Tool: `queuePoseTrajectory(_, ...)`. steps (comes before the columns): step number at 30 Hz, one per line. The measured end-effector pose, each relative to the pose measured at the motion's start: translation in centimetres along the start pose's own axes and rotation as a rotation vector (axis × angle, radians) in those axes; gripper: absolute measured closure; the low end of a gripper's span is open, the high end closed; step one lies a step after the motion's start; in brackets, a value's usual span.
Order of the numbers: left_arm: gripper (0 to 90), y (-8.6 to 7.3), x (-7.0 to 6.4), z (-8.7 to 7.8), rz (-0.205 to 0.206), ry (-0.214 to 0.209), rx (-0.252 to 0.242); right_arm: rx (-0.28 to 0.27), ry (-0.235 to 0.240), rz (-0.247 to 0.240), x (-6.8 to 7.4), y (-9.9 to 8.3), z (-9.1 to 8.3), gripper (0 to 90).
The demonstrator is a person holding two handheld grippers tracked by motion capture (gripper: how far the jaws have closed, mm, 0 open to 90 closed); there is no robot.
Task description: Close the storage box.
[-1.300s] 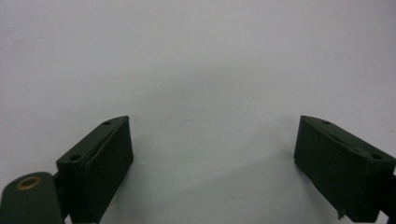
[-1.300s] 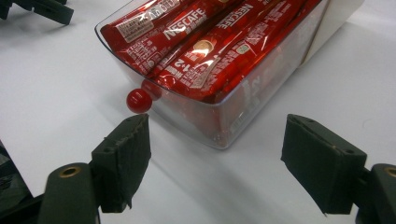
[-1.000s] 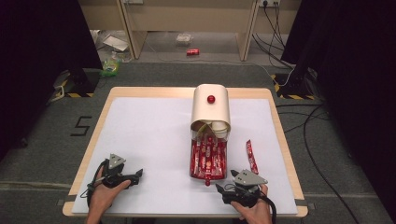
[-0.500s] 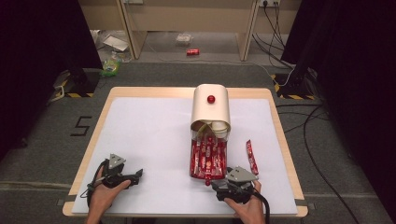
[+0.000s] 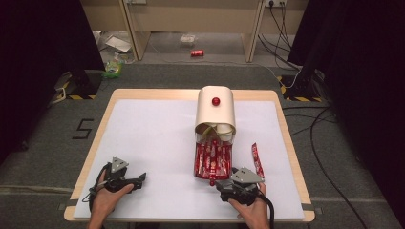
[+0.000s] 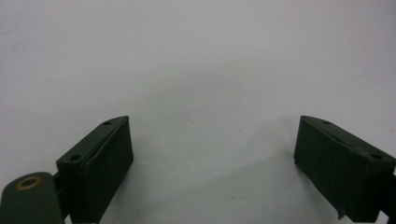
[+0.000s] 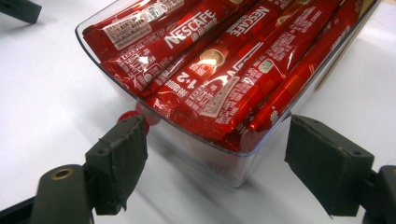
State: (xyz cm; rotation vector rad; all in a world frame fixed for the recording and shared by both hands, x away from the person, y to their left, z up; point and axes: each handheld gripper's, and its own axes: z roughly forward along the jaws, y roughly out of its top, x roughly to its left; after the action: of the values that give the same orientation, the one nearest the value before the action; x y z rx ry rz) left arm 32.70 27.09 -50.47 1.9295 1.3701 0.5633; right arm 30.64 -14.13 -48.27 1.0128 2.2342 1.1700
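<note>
The right gripper [image 7: 212, 154], jaws spread wide, is closing on the red knob [image 7: 140, 117] of the clear drawer [image 5: 212, 161] pulled out near the table's front edge, a rigid, slick tray packed with coffee sticks [image 7: 224, 60], probably fairly light, best pinched by that knob, while the left gripper [image 6: 212, 154] is resting open.

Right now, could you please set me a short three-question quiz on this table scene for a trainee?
1. True or false: the left gripper holds a coffee stick.
2. Which does the right gripper face: (a) the clear drawer of red coffee sticks, (b) a mug, (c) a spoon?
3. Where does the single loose stick lie relative to the drawer in the high view?

Key: 1. False; its jaws stand open over the bare white table. 2. (a). 3. On the table to the drawer's right, apart from it.
</note>
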Motion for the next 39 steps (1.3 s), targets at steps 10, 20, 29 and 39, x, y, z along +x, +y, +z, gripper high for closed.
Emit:
queuePoseTrajectory(10,10.9,0.0,0.0,0.0,0.0,0.0,0.0,-0.062,-0.02,0.021,-0.3,0.3,-0.1,23.7)
queuePoseTrajectory(20,10.9,0.0,0.0,0.0,-0.001,-0.001,0.0,-0.105,-0.031,0.039,-0.5,0.6,0.1,24.5)
queuePoseTrajectory(29,10.9,0.0,0.0,0.0,-0.001,-0.001,-0.001,-0.112,-0.049,0.041,-0.8,0.8,0.6,24.9)
queuePoseTrajectory(39,10.9,0.0,0.0,0.0,-0.001,-0.001,0.0,-0.117,-0.068,0.047,-1.5,1.1,1.5,25.0)
